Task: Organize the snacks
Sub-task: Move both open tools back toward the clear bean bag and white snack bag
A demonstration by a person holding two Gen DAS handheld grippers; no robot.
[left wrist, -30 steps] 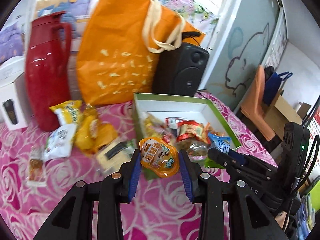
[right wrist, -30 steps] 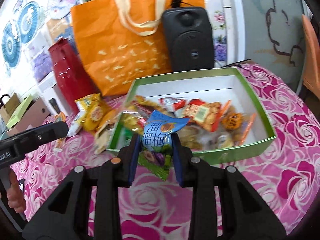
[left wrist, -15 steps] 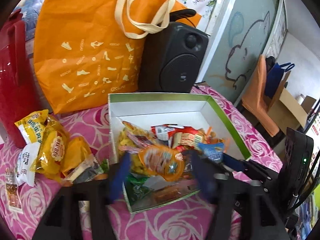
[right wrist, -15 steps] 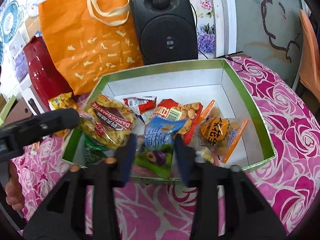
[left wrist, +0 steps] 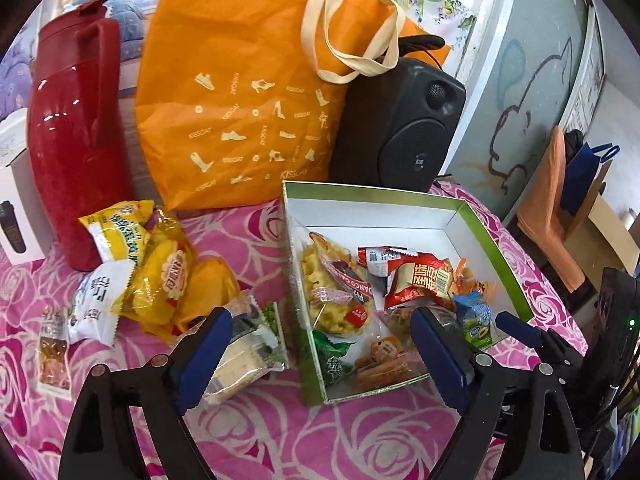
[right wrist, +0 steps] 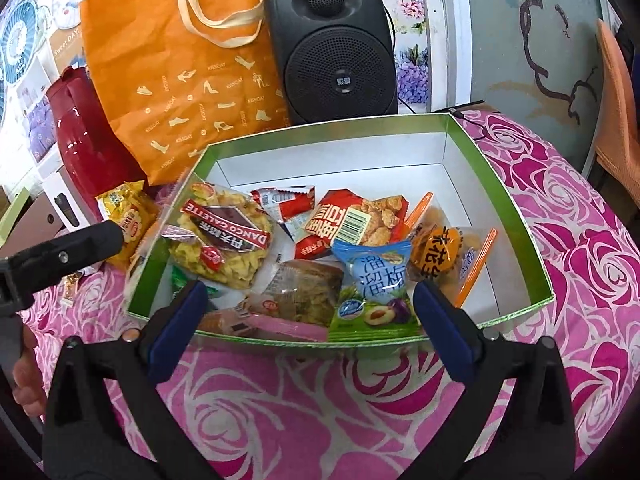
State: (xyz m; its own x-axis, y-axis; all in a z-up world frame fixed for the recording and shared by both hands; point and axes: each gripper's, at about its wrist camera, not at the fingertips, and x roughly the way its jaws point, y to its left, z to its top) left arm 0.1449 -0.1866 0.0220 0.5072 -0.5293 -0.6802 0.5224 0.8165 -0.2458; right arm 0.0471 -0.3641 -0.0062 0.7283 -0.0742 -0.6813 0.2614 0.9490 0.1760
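On the pink rose-patterned bench [right wrist: 560,240] sits a shallow green-rimmed cardboard box with a white inside [right wrist: 532,240], and most of the snacks lie in its near half. Over its near wall the right claw [right wrist: 310,324] hangs spread wide with nothing between its blue pads; just beyond them a light-blue plum-candy packet [right wrist: 374,280] rests inside the box, leaning on the near wall. Beside it lie a clear bag of yellow crisps with a red band [right wrist: 224,236], a red-and-white biscuit packet [right wrist: 352,220] and a clear pouch with an orange round label [right wrist: 440,252].

From the left wrist view, the left claw [left wrist: 320,356] is likewise spread wide and empty, straddling the box's near left corner [left wrist: 308,360]. Its left pad is over a clear wrapped pale cake [left wrist: 240,356] lying on the bench just left of the box. Farther left lies a loose heap of yellow snack bags [left wrist: 160,280], with a white packet [left wrist: 94,304] at its near left edge.

Behind everything stand a red plastic thermos jug [left wrist: 76,140], an orange fabric tote bag with cream handles [left wrist: 248,100] and a black speaker [right wrist: 336,52], the speaker just beyond the box's far wall.
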